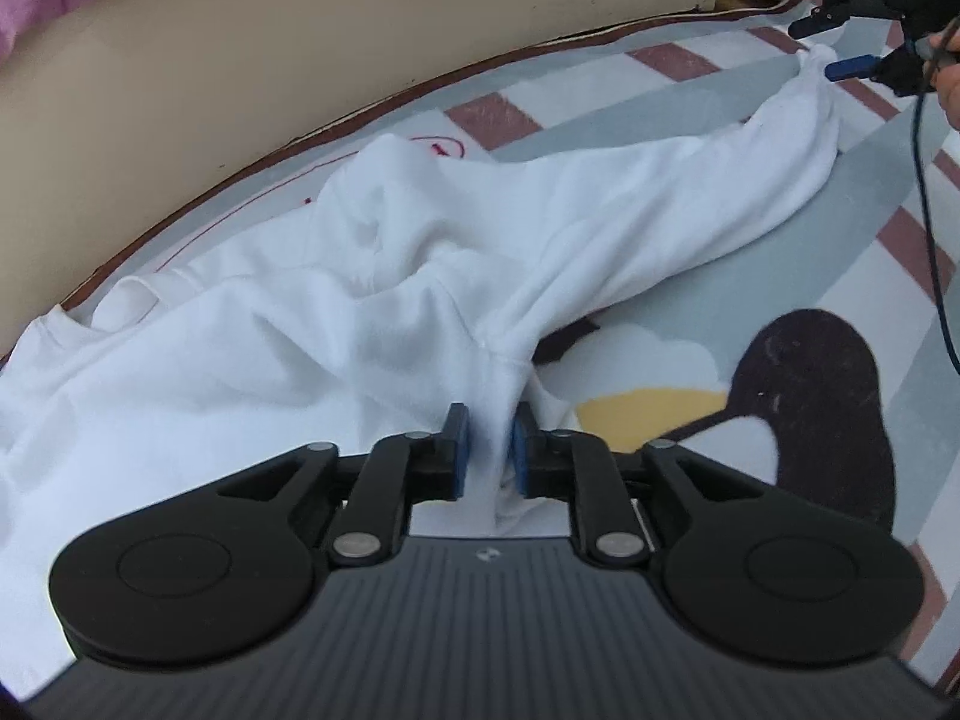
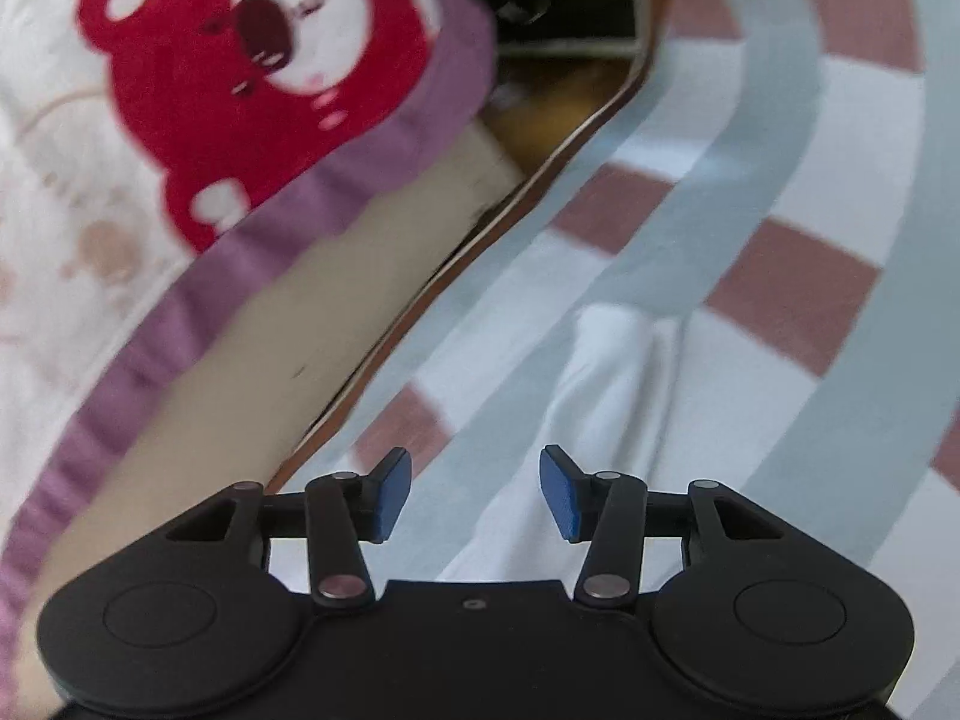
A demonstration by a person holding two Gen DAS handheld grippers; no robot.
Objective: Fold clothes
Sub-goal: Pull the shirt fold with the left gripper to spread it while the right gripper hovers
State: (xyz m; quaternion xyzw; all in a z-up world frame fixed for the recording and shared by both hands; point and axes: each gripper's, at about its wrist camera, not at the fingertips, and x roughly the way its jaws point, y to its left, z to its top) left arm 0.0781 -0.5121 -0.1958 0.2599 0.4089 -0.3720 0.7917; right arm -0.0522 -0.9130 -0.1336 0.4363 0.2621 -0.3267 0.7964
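The left gripper (image 1: 487, 441) is sitting low over the white garment (image 1: 372, 276), its jaws standing narrow with a bunched ridge of cloth running up between the blue pads (image 1: 459, 450). Whether the pads are still pinching that ridge or just flanking it is hard to call; the gap looks a touch wider than the fabric. From there the garment is stretching away ahead of the jaws in a long rumpled band toward the right gripper (image 1: 831, 48), and that line suggests both ends were being pulled apart to straighten it.

The right gripper's jaws are standing wide and holding nothing, with the tip of the cloth (image 2: 606, 354) lying just ahead of them on the patterned mat (image 2: 780, 276). The garment is looking creased and heaped in the middle, with a thin red line showing at its far edge. Beyond the mat a quilt with a red bear (image 2: 240, 60) is lying.
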